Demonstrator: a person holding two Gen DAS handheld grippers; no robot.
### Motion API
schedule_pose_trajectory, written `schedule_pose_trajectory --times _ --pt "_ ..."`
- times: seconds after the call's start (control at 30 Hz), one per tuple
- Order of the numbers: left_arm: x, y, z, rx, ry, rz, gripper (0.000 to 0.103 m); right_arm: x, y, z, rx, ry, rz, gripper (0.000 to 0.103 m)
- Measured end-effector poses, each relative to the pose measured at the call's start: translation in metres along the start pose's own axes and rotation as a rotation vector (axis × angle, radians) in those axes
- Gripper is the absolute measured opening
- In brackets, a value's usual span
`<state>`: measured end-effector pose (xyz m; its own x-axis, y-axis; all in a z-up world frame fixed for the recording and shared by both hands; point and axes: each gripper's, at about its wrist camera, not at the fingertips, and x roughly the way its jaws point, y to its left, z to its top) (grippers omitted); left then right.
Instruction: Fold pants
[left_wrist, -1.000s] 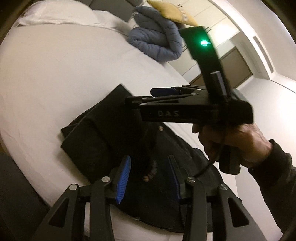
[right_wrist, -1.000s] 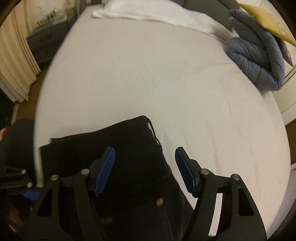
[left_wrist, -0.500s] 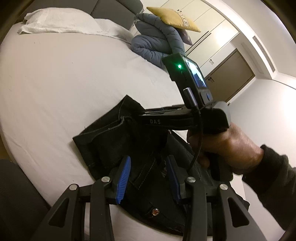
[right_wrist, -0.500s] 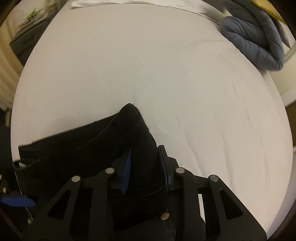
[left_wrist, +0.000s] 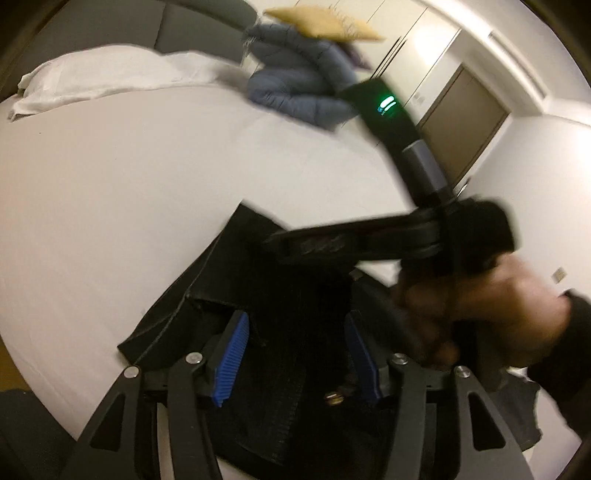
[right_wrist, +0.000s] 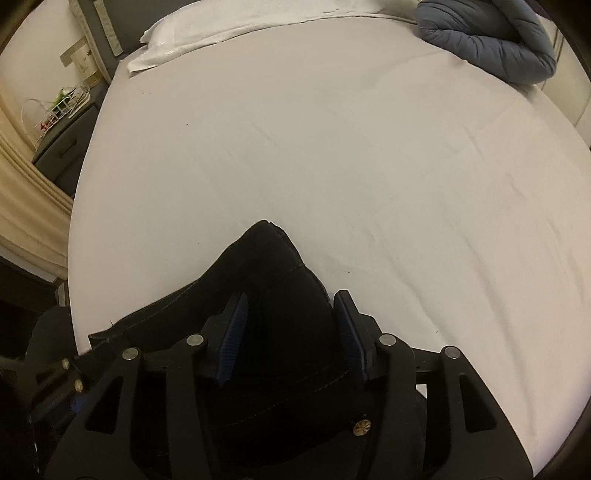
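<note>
The black pants (right_wrist: 273, 325) lie bunched at the near edge of the white bed (right_wrist: 332, 155). The left gripper (left_wrist: 295, 354) hangs over them; its jaws have just been opening, pads clear of the cloth. The right gripper (right_wrist: 291, 332) straddles a raised fold; its jaws have just been opening, and whether the pads press the fold cannot be told. A blue jacket (right_wrist: 491, 48) lies at the far edge.

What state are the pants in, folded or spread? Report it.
Folded, not yet neat: the black pants lie bunched in layers near the bed's edge, one doubled corner humped up and a metal button showing.
</note>
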<state>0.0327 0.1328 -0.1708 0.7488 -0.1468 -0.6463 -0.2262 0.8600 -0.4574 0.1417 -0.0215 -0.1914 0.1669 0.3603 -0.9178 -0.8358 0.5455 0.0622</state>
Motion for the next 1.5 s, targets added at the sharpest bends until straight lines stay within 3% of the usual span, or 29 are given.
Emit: schedule_pose_trajectory --times 0.13,0.2,0.23,0.33,0.47,0.57,0.6,0.63,0.7,0.73,0.8,0.83,0.97,1.0,1.07,1.13,1.2,1.27,1.37,1.43,1.5 --pt "0.007 0.004 -0.001 0.007 0.017 0.045 0.043 0.002 -0.015 0.012 0.109 0.005 0.076 0.046" --pt "0.007 0.010 -0.002 -0.012 0.023 0.081 0.029 -0.008 -0.031 0.014 0.197 -0.029 0.146 0.046" --pt "0.007 0.015 -0.003 -0.034 0.026 0.096 0.017 -0.018 -0.042 0.013 0.249 -0.061 0.166 0.046" --pt "0.006 0.026 -0.005 -0.085 0.038 0.099 0.009 -0.039 -0.065 0.006 0.355 -0.120 0.192 0.046" --pt "0.007 0.018 -0.011 -0.061 0.028 0.142 0.009 -0.058 -0.072 -0.013 0.409 -0.171 0.303 0.046" --pt "0.006 0.017 -0.016 -0.065 0.032 0.145 0.009 -0.030 -0.079 -0.027 0.450 -0.131 0.326 0.046" --pt "0.008 0.017 -0.016 -0.068 0.035 0.144 0.008 -0.016 -0.085 -0.032 0.472 -0.101 0.294 0.043" --pt "0.009 0.018 -0.016 -0.071 0.039 0.144 0.008 -0.008 -0.082 -0.045 0.483 -0.100 0.267 0.023" --pt "0.012 0.019 -0.014 -0.075 0.044 0.144 0.007 0.001 -0.099 -0.065 0.584 -0.144 0.243 0.000" --pt "0.012 0.020 -0.014 -0.076 0.046 0.144 0.007 -0.003 -0.115 -0.075 0.658 -0.167 0.240 0.000" --pt "0.011 0.019 -0.015 -0.072 0.048 0.149 0.007 -0.028 -0.136 -0.090 0.769 -0.194 0.032 0.000" --pt "0.010 0.019 -0.015 -0.071 0.049 0.151 0.007 -0.041 -0.143 -0.098 0.798 -0.213 0.004 0.001" --pt "0.005 0.008 -0.002 -0.045 0.031 0.169 0.007 -0.096 -0.120 -0.123 0.728 -0.326 0.168 0.003" --pt "0.001 0.005 -0.001 -0.031 0.020 0.171 0.007 -0.099 -0.102 -0.130 0.682 -0.322 0.243 0.003" --pt "-0.008 -0.014 0.005 0.024 -0.007 0.167 0.007 -0.092 -0.081 -0.143 0.645 -0.280 0.293 0.003" --pt "-0.011 -0.034 0.006 0.085 -0.013 0.151 0.007 -0.067 -0.082 -0.170 0.712 -0.181 0.257 0.002" --pt "-0.005 -0.058 0.004 0.135 0.010 0.105 0.007 -0.063 -0.104 -0.208 0.876 -0.250 0.351 0.000" --pt "0.010 -0.068 -0.001 0.155 0.060 0.084 0.009 -0.081 -0.118 -0.238 0.977 -0.290 0.252 0.000" --pt "0.045 -0.050 -0.012 0.106 0.169 0.130 0.007 -0.122 -0.142 -0.309 1.132 -0.373 0.091 0.000" --pt "0.042 -0.038 -0.009 0.091 0.175 0.117 0.006 -0.153 -0.156 -0.369 1.263 -0.440 0.023 0.000" --pt "0.027 -0.044 0.001 0.130 0.147 0.163 0.007 -0.188 -0.162 -0.427 1.391 -0.498 -0.096 0.000"
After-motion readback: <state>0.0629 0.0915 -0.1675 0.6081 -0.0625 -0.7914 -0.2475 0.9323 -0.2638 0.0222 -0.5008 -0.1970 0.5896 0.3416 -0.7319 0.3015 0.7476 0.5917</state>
